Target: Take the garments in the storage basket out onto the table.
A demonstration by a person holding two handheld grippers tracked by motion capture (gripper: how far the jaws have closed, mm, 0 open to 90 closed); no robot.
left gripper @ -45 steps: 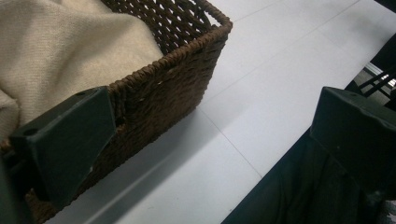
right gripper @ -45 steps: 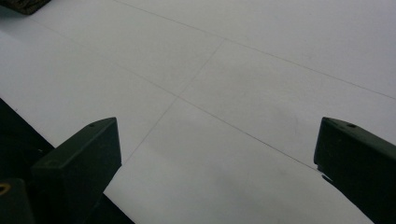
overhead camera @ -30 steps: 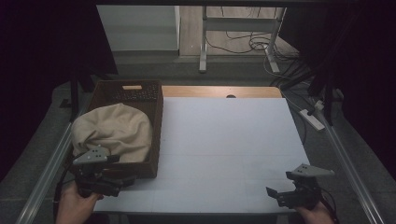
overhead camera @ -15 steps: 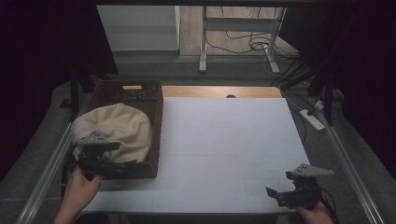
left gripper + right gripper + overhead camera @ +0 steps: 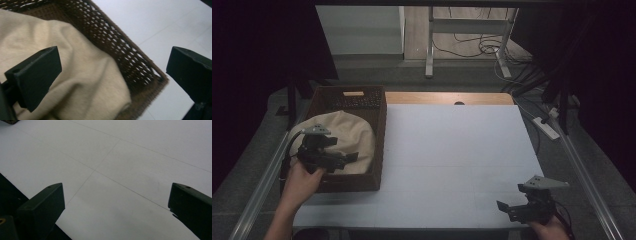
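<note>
The high view looks forward and down from above the person's side, taking in the whole table (image 5: 452, 150), with the basket (image 5: 379, 130) at its left. The left gripper view sits close over the cloth (image 5: 75, 75) and the basket's corner, looking across to the table. The right gripper view skims low over bare table (image 5: 125, 157). All three views share the white tabletop.

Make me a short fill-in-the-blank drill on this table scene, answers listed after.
1. The beige cloth lies inside the brown woven ____.
2. The left gripper hovers over the cloth with its jaws ____.
3. The right gripper is above the bare ____ table top.

Missing words: basket; open; white
</note>
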